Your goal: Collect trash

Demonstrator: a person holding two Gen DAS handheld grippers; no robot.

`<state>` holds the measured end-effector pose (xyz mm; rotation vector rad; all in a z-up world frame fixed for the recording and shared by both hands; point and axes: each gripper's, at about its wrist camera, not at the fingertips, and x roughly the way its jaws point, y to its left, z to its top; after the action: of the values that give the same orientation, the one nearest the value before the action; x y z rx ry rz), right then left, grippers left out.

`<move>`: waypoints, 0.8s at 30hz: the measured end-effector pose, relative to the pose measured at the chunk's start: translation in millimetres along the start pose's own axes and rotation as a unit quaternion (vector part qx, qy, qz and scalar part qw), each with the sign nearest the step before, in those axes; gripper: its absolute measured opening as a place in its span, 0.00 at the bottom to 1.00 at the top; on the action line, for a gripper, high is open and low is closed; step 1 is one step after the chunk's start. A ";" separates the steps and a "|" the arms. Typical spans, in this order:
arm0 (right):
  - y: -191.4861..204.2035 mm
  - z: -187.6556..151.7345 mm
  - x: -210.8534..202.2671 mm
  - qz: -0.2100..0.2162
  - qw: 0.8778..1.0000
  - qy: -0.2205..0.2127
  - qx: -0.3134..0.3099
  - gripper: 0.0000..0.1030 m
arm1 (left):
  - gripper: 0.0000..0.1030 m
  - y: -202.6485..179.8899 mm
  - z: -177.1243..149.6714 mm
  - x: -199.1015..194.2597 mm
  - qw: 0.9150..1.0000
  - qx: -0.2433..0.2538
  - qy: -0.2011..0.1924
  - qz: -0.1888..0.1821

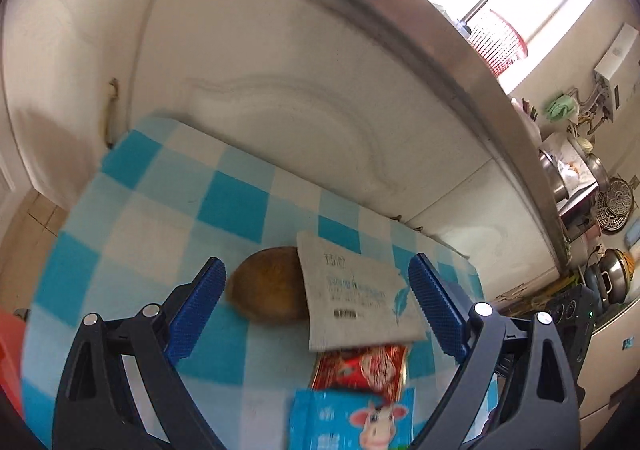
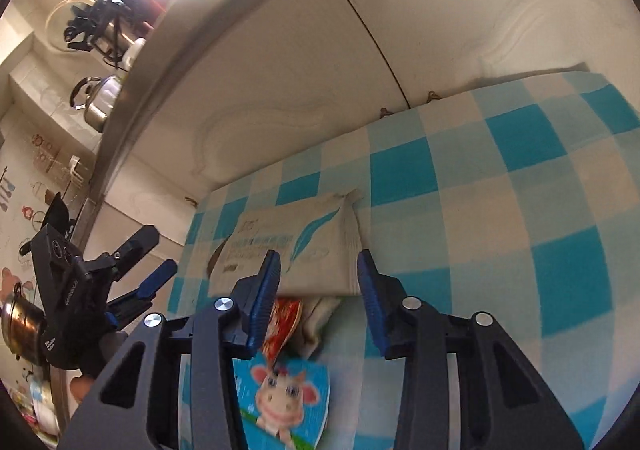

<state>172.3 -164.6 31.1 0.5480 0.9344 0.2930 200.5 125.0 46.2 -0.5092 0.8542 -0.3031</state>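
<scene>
A soft cloth (image 1: 140, 218) in blue and white checks covers a small table pushed against smooth cream cabinet doors (image 1: 280, 70). On it lies a little heap of trash: a flat, pale tissue pack (image 1: 352, 294) printed with a teal feather, a round, rough brown fruit (image 1: 268, 286) half tucked under the pack's edge, a shiny crinkled red wrapper (image 1: 360, 366), and a glossy blue packet (image 1: 352, 422) bearing a cartoon cow. The left gripper (image 1: 316, 306) hangs wide open above the fruit and the tissue pack, its ribbed blue pads gripping nothing. The right gripper (image 2: 318, 282) stands partly open over the tissue pack's near edge, its pads clear of it.
</scene>
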 end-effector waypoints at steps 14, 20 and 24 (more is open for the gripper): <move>9.1 16.9 55.0 -0.013 0.997 0.046 -0.059 0.29 | 0.77 -13.1 2.5 56.4 0.996 0.073 0.051 0.009; 22.3 0.4 51.1 -0.005 0.994 0.061 -0.095 0.28 | 0.77 -24.6 -16.5 50.6 0.992 0.105 0.077 -0.004; 20.2 -12.8 38.7 0.000 0.993 0.064 -0.096 0.28 | 0.77 -32.2 -35.1 42.5 0.989 0.115 0.090 -0.012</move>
<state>183.7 -125.8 10.1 0.3550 1.0175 0.4171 198.0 68.2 17.3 -0.2800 0.9742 -0.4691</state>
